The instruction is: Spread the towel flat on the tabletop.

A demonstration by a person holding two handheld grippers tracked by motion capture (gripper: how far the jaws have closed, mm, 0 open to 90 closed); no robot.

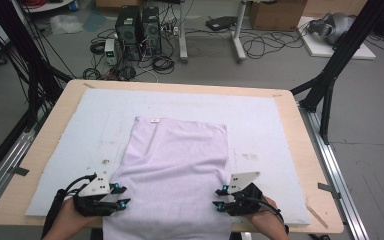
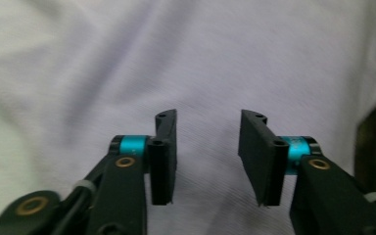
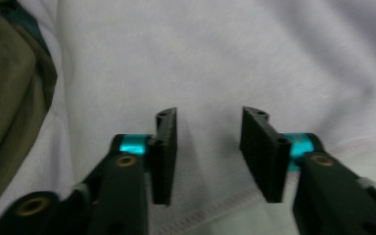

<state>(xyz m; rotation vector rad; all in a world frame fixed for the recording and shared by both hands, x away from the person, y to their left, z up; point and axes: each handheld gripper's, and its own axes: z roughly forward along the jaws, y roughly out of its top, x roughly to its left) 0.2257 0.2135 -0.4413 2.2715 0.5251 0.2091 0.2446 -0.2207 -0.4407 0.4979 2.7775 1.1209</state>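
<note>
stage: pale lilac cloth (image 1: pixel 172 170) lies flat at frame centre on the white mat (image 1: pixel 55 165), near edge draped over the table (image 1: pixel 307 165) front | left gripper (image 1: pixel 121 195): jaws parted, empty, at its lower-left side | right gripper (image 1: pixel 218 197): likewise, lower-right hem | done: spread | left: likely folding, not begun

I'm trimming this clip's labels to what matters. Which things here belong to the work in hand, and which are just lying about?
In the job:
- pale lilac cloth, spread flat, near end hanging over the table edge
- left gripper and right gripper, open at its two side edges
- white mat beneath it

Lying about:
- computer towers
- floor cables
- cardboard box
</note>
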